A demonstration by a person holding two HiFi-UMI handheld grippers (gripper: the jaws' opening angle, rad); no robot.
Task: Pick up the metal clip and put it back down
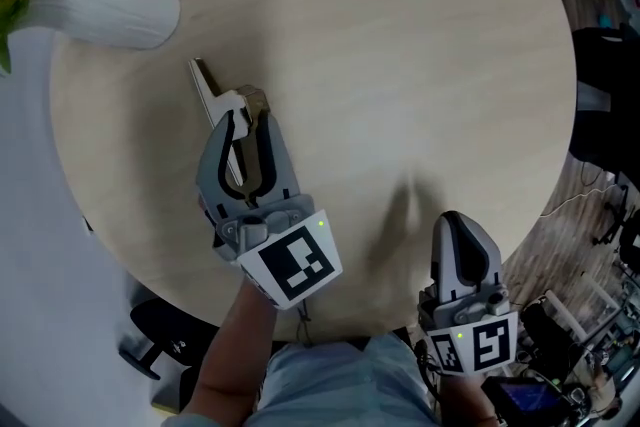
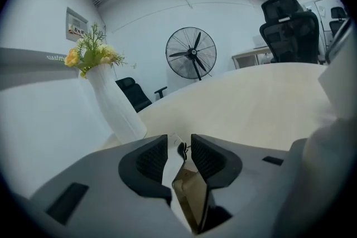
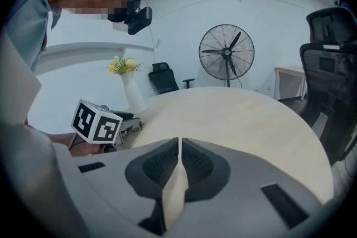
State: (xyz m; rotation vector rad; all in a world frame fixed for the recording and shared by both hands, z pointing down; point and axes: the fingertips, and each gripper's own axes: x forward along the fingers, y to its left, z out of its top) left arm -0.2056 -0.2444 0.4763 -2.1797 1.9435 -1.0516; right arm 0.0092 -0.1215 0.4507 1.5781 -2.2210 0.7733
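1 overhead, 2 low (table (image 1: 400, 65) shared)

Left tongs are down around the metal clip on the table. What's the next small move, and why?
Probably finish closing the left tongs on the metal clip before lifting: their jaws are closing with the clip between them, a gap shows beside it, and the clip lies on the table.

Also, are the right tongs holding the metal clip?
No, the right tongs are closed together with nothing between them.
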